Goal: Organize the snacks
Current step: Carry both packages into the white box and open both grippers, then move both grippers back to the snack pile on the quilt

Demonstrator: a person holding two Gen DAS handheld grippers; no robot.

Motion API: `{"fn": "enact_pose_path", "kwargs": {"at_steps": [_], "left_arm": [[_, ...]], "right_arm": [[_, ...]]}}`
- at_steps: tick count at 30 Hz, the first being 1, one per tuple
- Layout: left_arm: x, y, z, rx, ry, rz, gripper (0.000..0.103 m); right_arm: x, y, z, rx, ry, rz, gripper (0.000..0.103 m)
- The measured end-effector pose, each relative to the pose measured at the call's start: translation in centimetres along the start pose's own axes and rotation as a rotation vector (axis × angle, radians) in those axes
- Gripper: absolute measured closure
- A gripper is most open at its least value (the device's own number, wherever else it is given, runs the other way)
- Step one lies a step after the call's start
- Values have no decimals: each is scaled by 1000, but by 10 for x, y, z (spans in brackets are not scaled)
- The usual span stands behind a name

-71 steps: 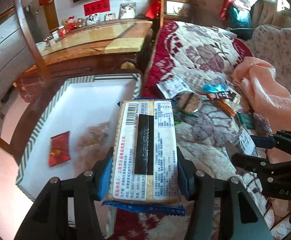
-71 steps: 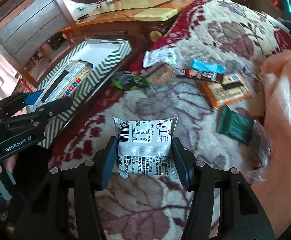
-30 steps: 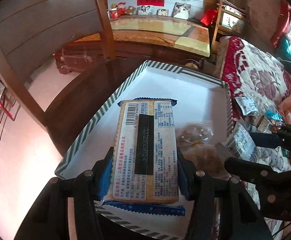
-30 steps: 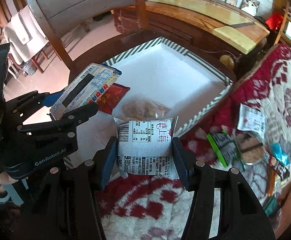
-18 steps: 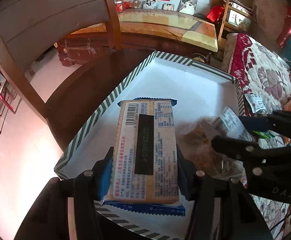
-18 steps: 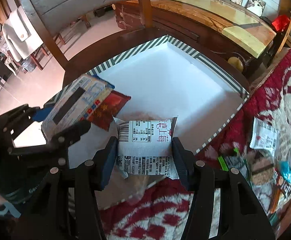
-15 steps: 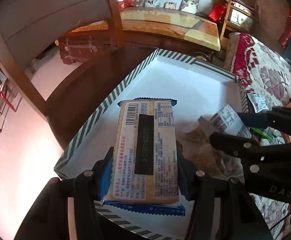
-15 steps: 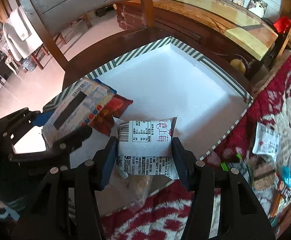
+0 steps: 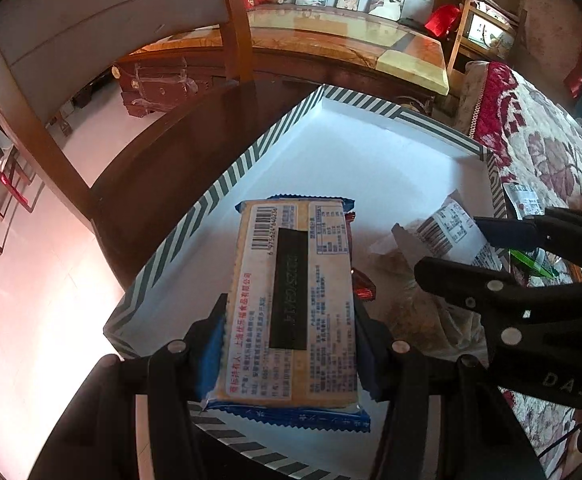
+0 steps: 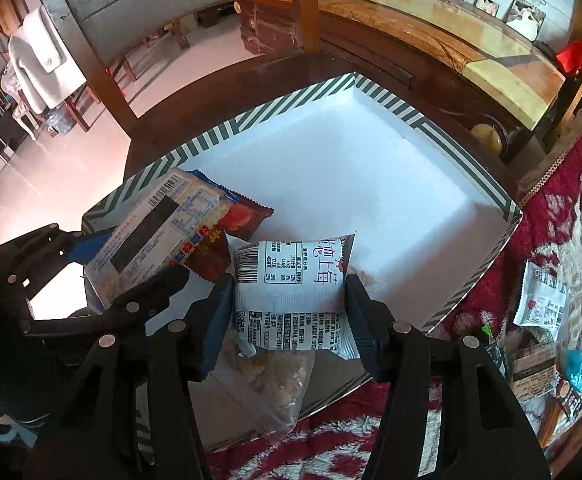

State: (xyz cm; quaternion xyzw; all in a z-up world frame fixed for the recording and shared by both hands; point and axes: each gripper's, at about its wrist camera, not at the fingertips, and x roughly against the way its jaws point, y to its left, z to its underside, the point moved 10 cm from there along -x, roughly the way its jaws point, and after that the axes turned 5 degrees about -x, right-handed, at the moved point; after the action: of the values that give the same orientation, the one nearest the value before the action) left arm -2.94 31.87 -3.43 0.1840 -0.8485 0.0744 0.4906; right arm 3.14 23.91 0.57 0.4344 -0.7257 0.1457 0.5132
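My left gripper (image 9: 289, 320) is shut on a long cracker pack (image 9: 293, 300) with a blue edge, held over the near part of a white box with green striped walls (image 9: 207, 200). My right gripper (image 10: 289, 296) is shut on a white snack packet (image 10: 295, 280), held over the same box (image 10: 391, 184). The packet and right gripper also show in the left wrist view (image 9: 451, 236). A red snack pack (image 10: 227, 248) and a clear bag of brown snacks (image 10: 275, 376) lie in the box below the grippers.
The box sits on a dark wooden chair seat (image 9: 179, 136) beside a red floral blanket (image 10: 563, 216). Several loose snack packs (image 10: 543, 304) lie on the blanket at the right. A wooden table (image 9: 331, 40) stands behind.
Both grippers have moved from the blanket to over the box, each still holding its pack. In the last half second the right gripper moved slightly further in over the box.
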Motion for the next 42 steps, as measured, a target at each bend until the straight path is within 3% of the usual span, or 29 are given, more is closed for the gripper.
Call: {"fn": "enact_pose_path", "kwargs": {"at_steps": [6,13,23,26,31,36,42], "left_arm": [[2,5,-1,18,0,-20,43],[15,10,-5,33,-39,-32,28],[28,17,-3,38,-53,-60,26],[31,19,-2,42,-53,-65,26],[36,19,-1,45,-56,-66,26],[45,7,-3,35,-78,-43,24],[54,-27,-4,-9,-93,7,19]], "right_arm": [[7,1,2,-6,-7,-4,44],[22,2,7,-15,-34,-10,43],[29,-7,9,-77,-52,-41,40],[32,-3,5,-91,-73,-72,35],[39,0,5,-77,-90,-57,34],[56,-14,21,-109,-111,-44,34],[74,-47,62,-192,-127,-15,34]]}}
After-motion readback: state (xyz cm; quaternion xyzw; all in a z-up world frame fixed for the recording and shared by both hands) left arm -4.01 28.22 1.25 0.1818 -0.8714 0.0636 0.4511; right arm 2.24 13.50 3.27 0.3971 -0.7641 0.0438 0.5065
